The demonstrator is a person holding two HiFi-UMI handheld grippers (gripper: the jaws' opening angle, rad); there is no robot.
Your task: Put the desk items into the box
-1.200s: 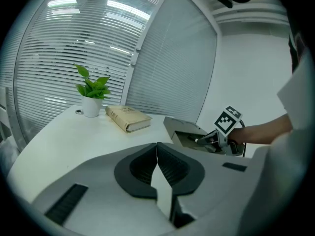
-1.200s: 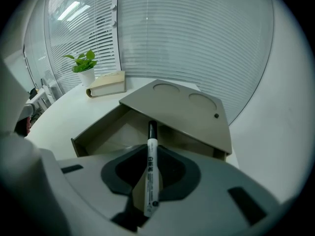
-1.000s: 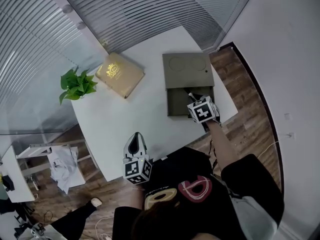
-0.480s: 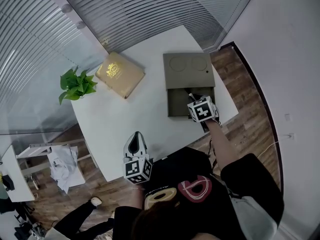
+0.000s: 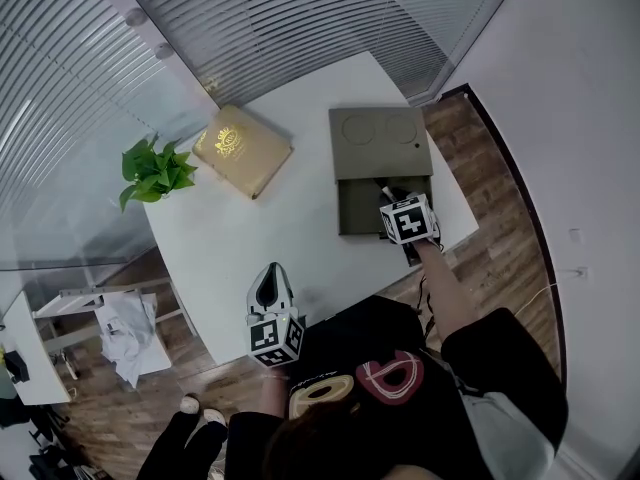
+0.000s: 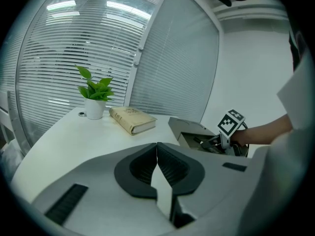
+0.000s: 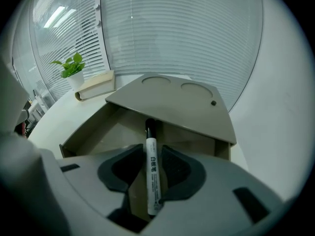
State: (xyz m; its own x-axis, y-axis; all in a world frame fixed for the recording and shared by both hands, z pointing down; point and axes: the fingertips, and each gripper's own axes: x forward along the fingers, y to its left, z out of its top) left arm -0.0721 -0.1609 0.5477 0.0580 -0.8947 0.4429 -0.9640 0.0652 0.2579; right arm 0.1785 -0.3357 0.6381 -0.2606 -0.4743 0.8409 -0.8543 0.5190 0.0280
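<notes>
An olive-grey box (image 5: 357, 214) stands open at the right of the white table (image 5: 260, 233), its lid (image 5: 380, 140) slid back. My right gripper (image 5: 392, 192) dips into the box's tray. In the right gripper view a white marker with a black cap (image 7: 151, 166) lies between the pads over the tray (image 7: 93, 127). The jaws of this right gripper (image 7: 152, 150) have just been opening, and a gap shows beside the marker. My left gripper (image 5: 271, 284) hovers at the table's near edge, shut on nothing (image 6: 157, 147).
A tan book (image 5: 241, 149) lies at the table's far side, also seen in the left gripper view (image 6: 132, 119). A potted plant (image 5: 155, 170) stands at the left corner. Blinds and glass walls run behind the table. Wooden floor lies to the right.
Neither gripper has visibly moved in the head view. A bystander's legs at the bottom left have shifted.
</notes>
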